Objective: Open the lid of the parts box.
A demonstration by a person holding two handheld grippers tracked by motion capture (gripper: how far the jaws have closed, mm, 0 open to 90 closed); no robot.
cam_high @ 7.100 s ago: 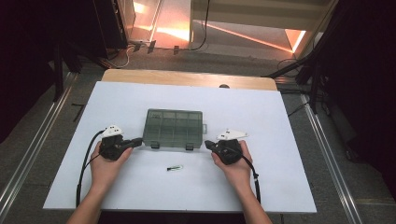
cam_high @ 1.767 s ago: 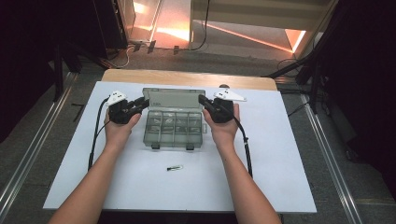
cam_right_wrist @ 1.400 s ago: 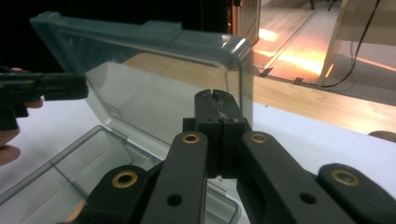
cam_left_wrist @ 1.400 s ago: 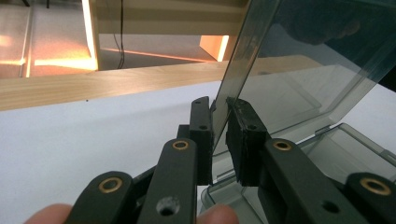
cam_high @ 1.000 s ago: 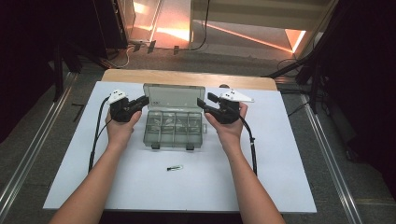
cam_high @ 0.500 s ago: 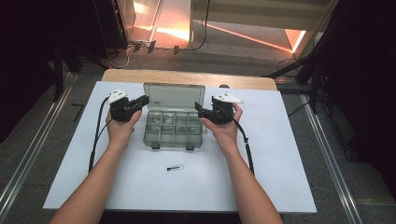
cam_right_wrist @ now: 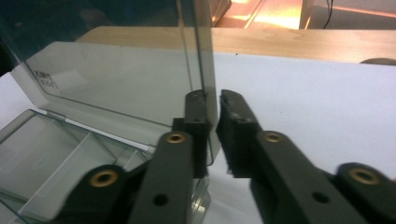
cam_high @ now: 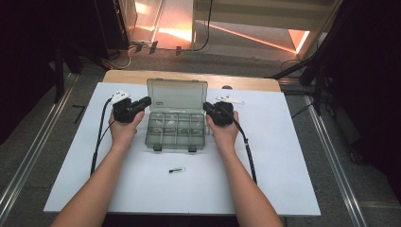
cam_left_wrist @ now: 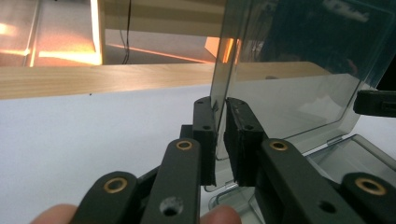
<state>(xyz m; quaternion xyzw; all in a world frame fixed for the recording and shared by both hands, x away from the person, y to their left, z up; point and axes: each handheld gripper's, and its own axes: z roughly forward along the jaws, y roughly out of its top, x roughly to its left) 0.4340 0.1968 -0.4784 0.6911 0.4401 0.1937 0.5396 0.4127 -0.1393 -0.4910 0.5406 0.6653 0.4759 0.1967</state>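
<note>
Clear lid (cam_high: 177, 96) propped upright over box (cam_high: 176, 132) mid-table, left gripper (cam_high: 145, 101) and right gripper (cam_high: 206, 107) at its side edges. Left gripper view: pinched on lid (cam_left_wrist: 299, 70) edge, steadying it. Right gripper view: just closed on lid (cam_right_wrist: 116, 70) edge, seemingly gripping.

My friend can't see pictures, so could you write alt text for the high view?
Two hands hold black grippers, left and right, pinching the raised clear lid of a compartment box on a white table. A small dark item lies nearer the person.
</note>
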